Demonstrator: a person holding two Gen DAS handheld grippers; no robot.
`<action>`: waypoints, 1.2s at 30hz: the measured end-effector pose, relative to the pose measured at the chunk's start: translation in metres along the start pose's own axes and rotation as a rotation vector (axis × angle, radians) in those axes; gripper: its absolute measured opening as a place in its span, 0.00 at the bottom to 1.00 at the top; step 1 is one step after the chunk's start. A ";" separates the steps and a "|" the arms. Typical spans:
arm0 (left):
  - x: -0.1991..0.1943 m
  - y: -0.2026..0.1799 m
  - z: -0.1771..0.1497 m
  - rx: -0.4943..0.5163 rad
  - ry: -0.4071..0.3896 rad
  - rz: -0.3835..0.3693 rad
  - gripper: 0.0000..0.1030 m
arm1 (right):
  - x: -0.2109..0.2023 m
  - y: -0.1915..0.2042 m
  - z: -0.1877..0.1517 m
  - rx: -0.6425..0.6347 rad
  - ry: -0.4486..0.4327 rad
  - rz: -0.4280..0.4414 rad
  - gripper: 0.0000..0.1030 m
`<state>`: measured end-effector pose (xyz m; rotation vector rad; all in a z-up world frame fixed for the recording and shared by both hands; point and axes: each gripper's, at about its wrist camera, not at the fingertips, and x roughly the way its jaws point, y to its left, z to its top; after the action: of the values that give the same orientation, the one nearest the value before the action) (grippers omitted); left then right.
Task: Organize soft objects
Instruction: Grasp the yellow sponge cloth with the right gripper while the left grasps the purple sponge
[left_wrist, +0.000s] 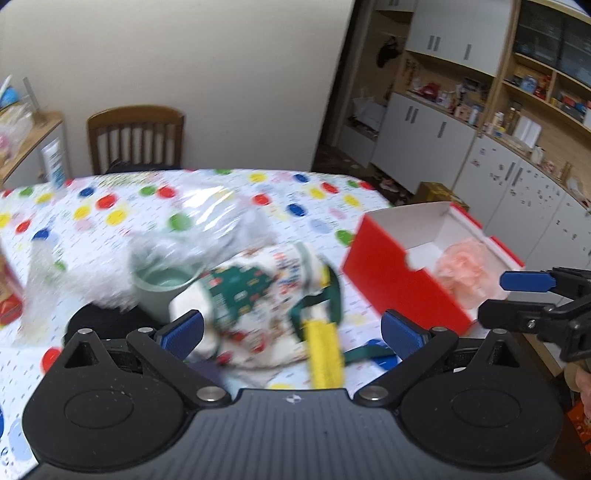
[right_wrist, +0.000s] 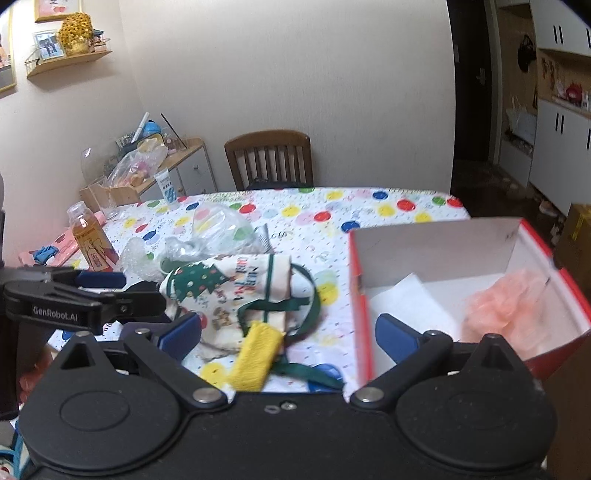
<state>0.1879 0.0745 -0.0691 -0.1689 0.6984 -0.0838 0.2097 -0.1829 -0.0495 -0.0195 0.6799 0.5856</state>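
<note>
Sorting is under way: the pink puff is seen inside the red box. The Christmas bag lies on the tabletop, between the released jaws of the left gripper. The right gripper is likewise spread, empty. Closure on the bag is judged next.

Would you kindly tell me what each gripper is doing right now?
Left gripper: open, holding nothing.
Right gripper: open, holding nothing.
</note>
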 end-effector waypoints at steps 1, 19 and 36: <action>-0.002 0.007 -0.005 -0.007 -0.009 0.030 1.00 | 0.004 0.004 -0.002 0.011 0.009 0.000 0.98; 0.018 0.075 -0.056 0.058 0.064 -0.006 1.00 | 0.082 0.046 -0.025 0.110 0.172 -0.044 0.94; 0.057 0.102 -0.055 0.430 0.191 -0.239 1.00 | 0.144 0.055 -0.035 0.117 0.264 -0.111 0.81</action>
<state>0.1975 0.1605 -0.1654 0.1714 0.8315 -0.4800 0.2505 -0.0712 -0.1537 -0.0255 0.9631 0.4393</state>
